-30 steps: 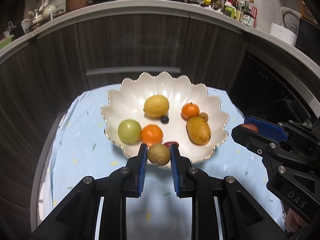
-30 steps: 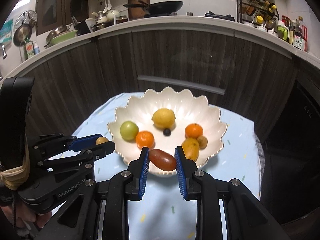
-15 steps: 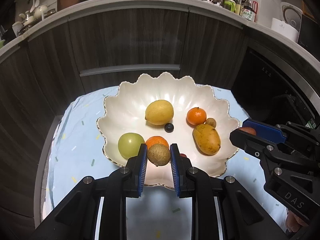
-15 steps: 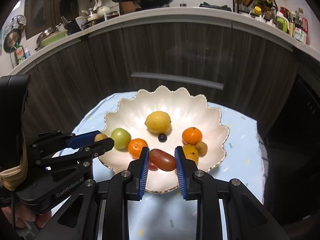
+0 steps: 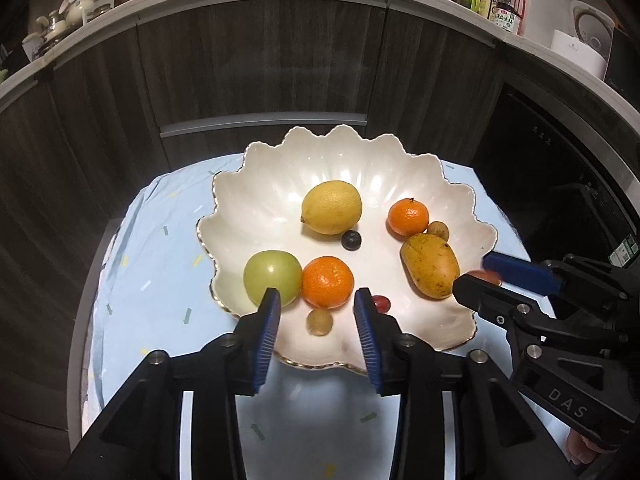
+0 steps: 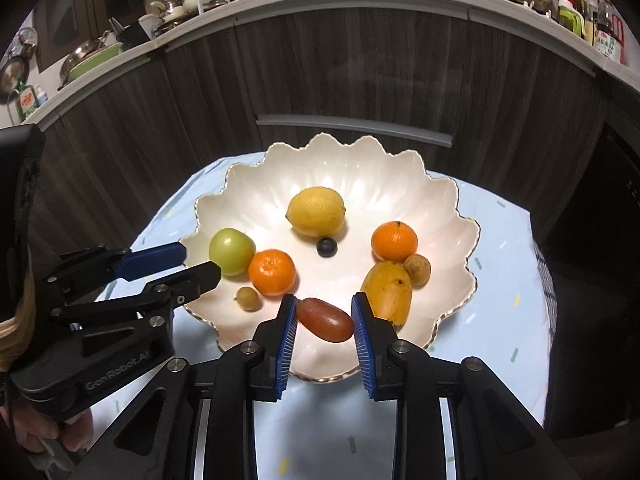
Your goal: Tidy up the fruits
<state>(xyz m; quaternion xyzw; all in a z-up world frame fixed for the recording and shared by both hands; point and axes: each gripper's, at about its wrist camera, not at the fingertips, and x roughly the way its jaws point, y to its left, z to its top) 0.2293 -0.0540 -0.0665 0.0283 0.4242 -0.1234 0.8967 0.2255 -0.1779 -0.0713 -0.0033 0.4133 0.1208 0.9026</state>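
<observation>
Scalloped white ceramic bowl [image 5: 420, 168] on pale blue table, left gripper [image 6: 194, 262] marked "GenRobot.AI", fingers spread empty above small tan round fruit [image 5: 319, 322], right gripper [image 6: 324, 322] marked "DAS", clamping oblong red fruit [image 6: 325, 319] over bowl's near rim.

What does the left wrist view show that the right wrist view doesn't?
Left wrist only: a small red fruit lying in the bowl beside the open left gripper, and a white appliance on the counter. Right wrist only: the right gripper shut on the oblong red fruit, seen whole. Both: lemon, green fruit, two oranges, blueberry, mango, two small brown fruits.
</observation>
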